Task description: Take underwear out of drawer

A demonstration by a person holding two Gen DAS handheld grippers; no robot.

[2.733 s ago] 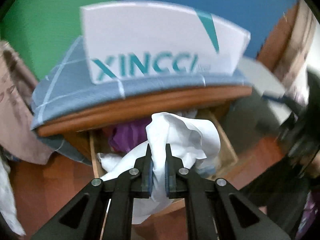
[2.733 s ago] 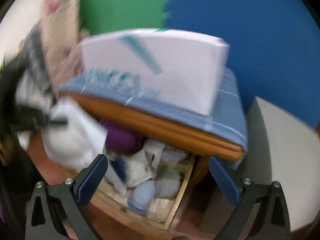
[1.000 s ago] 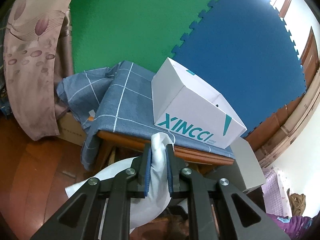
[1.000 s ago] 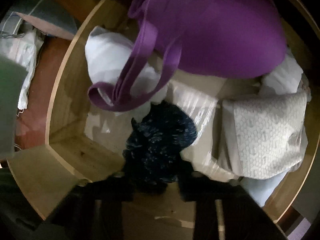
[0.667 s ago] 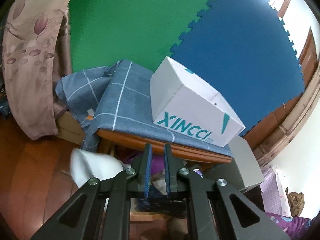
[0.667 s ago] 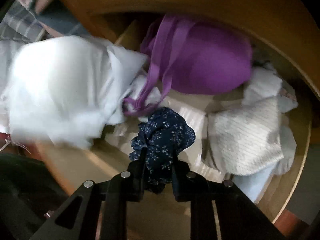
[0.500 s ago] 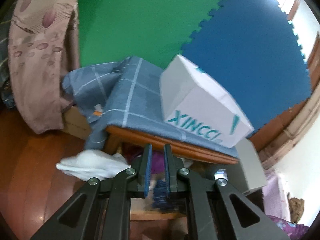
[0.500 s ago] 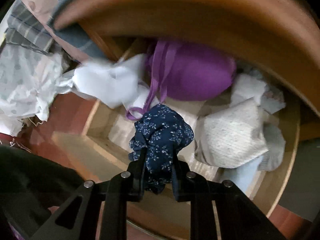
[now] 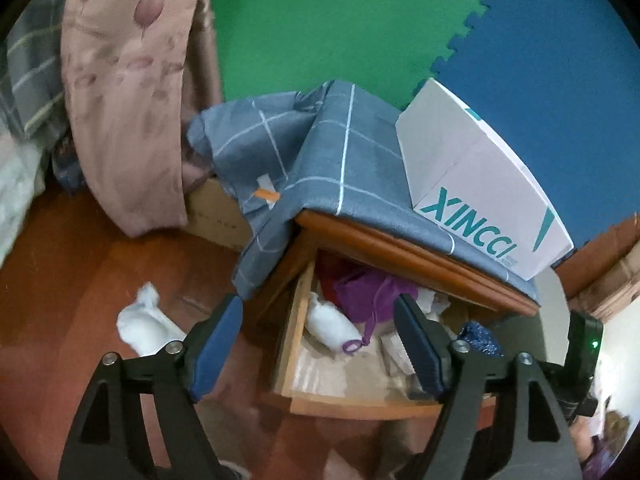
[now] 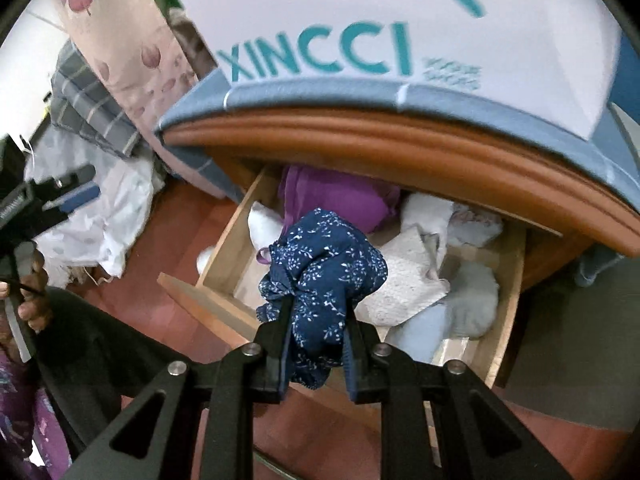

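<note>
Navy underwear lifted over the drawer

The right gripper (image 10: 316,340) pinched the soft, light navy underwear (image 10: 324,272) mid-bunch above the drawer (image 10: 192,284); the left gripper (image 9: 320,348) gaped wide, empty.

— What does the wooden floor (image 9: 92,264) carry?

— A crumpled white garment (image 9: 146,326) lies directly on the boards, just left of the open drawer (image 9: 360,402). A wooden nightstand (image 9: 404,248) stands on the floor too, with a brown cardboard box (image 9: 218,210) beside it.

— And on the nightstand's top?

— A blue-grey checked cloth (image 9: 336,160) covers it and hangs over the left edge. On the cloth sits a white box printed XINCCI (image 9: 476,188).

— In the drawer?

— A purple garment (image 10: 340,196) at the back, a white roll (image 9: 330,322) at the left, a pale patterned piece (image 10: 404,280) and light blue bundles (image 10: 472,300) at the right.
</note>
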